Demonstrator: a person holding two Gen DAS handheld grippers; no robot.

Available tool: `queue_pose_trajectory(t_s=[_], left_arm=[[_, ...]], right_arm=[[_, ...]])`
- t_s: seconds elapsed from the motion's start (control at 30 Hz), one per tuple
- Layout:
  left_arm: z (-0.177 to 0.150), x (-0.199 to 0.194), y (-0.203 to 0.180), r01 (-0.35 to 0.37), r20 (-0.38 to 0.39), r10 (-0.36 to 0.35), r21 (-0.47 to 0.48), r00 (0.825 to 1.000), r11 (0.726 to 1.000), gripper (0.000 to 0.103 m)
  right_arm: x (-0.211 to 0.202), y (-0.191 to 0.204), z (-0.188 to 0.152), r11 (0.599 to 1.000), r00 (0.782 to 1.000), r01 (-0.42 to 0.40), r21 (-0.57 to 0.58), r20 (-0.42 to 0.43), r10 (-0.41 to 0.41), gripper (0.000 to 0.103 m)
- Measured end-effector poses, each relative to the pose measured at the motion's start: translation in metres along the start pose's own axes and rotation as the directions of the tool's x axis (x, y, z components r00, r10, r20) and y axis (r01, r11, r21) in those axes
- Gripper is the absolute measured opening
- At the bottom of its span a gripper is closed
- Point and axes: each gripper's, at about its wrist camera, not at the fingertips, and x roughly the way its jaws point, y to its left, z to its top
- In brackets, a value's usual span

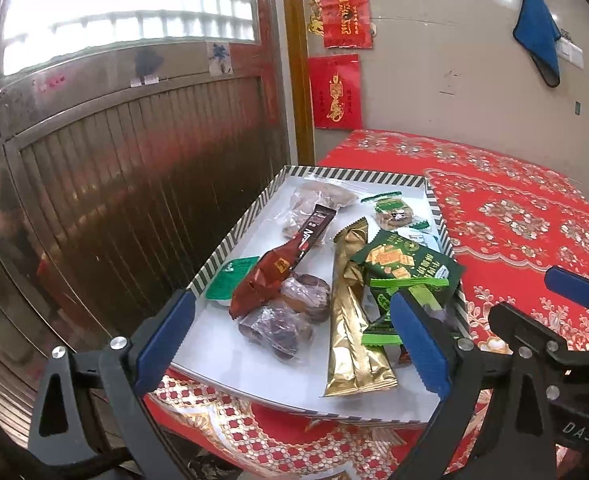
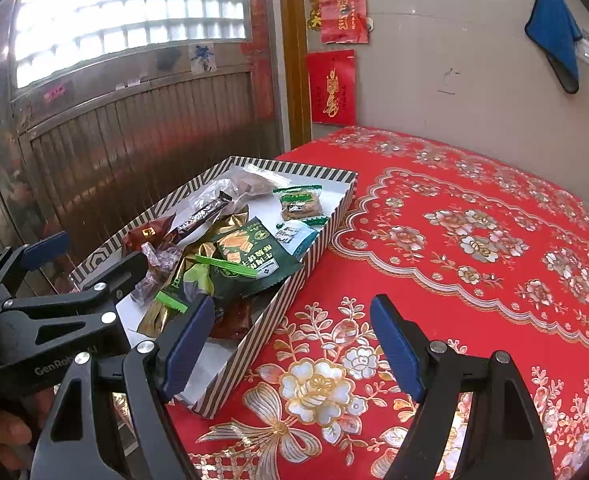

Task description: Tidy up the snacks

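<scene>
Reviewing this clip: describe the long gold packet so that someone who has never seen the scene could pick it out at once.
On the red floral tablecloth sits a shallow striped-rim tray full of snacks. The long gold packet lies lengthwise in it, between the clear-wrapped brown snacks and the dark green cracker bag. It is the only metallic gold wrapper, and the longest item there.

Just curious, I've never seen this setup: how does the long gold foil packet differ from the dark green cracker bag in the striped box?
The long gold foil packet is narrow and plain; the dark green cracker bag is wider, printed with crackers and text. The gold packet lies lengthwise on the striped box floor; the green bag rests on other snacks. Both are sealed, untouched.
</scene>
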Motion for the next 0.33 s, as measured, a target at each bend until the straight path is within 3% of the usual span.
queue_pose_trajectory(t_s=[0.33], left_arm=[[0.0, -0.001, -0.011, -0.012, 0.03, 0.011, 0.044, 1.0, 0.999, 0.099]], right_arm=[[0.001, -0.007, -0.001, 1.0, 1.0, -0.005, 0.016, -0.011, 0.005, 0.08]])
